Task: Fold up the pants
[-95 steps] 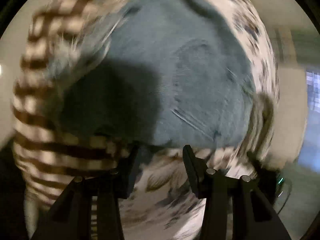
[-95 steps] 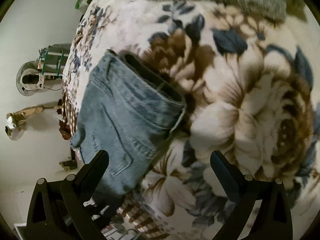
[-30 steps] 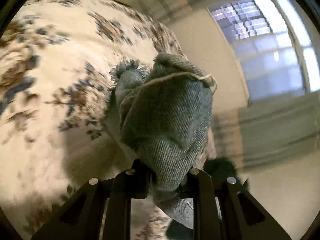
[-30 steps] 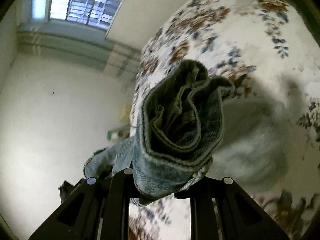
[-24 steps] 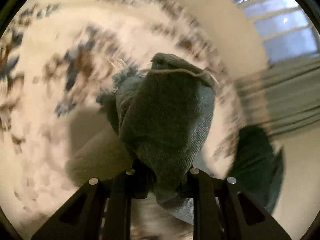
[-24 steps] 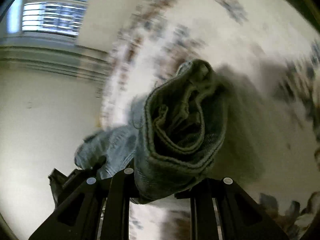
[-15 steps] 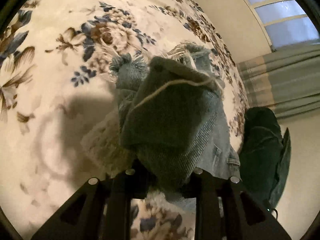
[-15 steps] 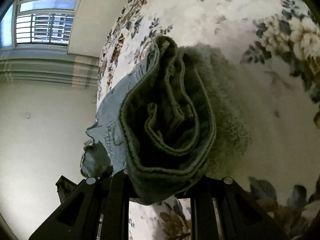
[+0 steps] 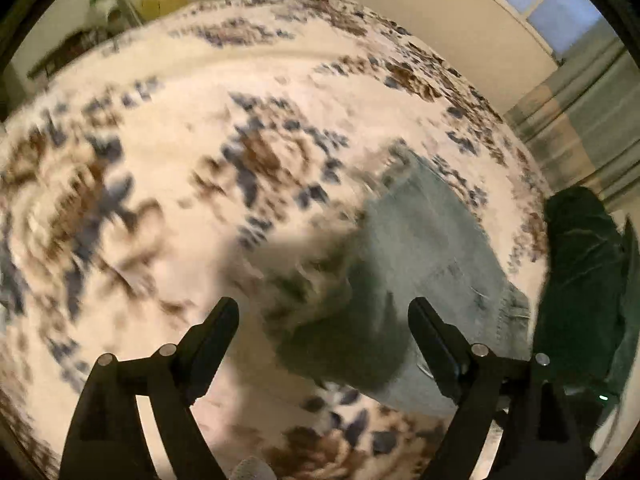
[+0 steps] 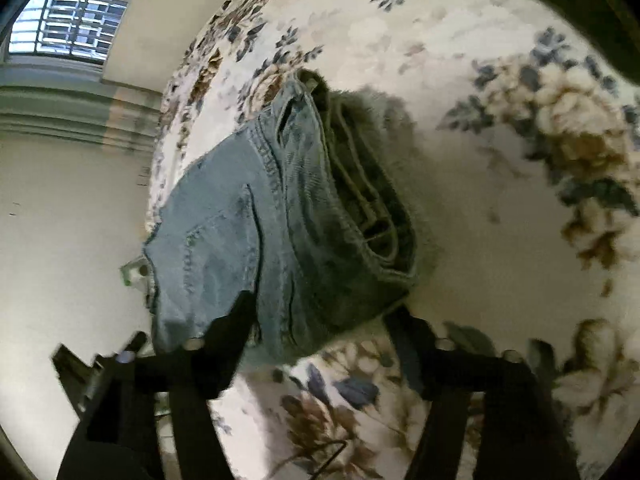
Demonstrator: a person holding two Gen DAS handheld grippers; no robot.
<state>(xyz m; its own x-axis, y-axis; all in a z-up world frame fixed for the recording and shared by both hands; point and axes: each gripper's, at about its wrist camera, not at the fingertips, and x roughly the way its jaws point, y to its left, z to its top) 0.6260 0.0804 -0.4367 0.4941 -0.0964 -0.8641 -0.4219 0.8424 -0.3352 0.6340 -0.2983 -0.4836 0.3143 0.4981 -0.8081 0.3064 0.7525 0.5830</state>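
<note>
The light blue jeans (image 10: 256, 216) lie folded on the floral bedspread (image 10: 500, 184), waistband opening facing right in the right wrist view. My right gripper (image 10: 320, 320) is open, its jaws straddling the near edge of the jeans without holding them. In the blurred left wrist view the jeans (image 9: 424, 240) lie on the bedspread (image 9: 160, 168) ahead and to the right. My left gripper (image 9: 320, 320) is open and empty just short of the near end of the jeans.
A dark green garment (image 9: 580, 280) hangs past the bed's right edge. A window (image 10: 64, 28) and curtains are on the far wall. A shelf with clutter (image 9: 108, 4) stands beyond the bed's far left corner.
Both grippers were shut on bunched denim and lowered it to the bedspread. Now both have opened and let go, and the jeans lie on the bed.
</note>
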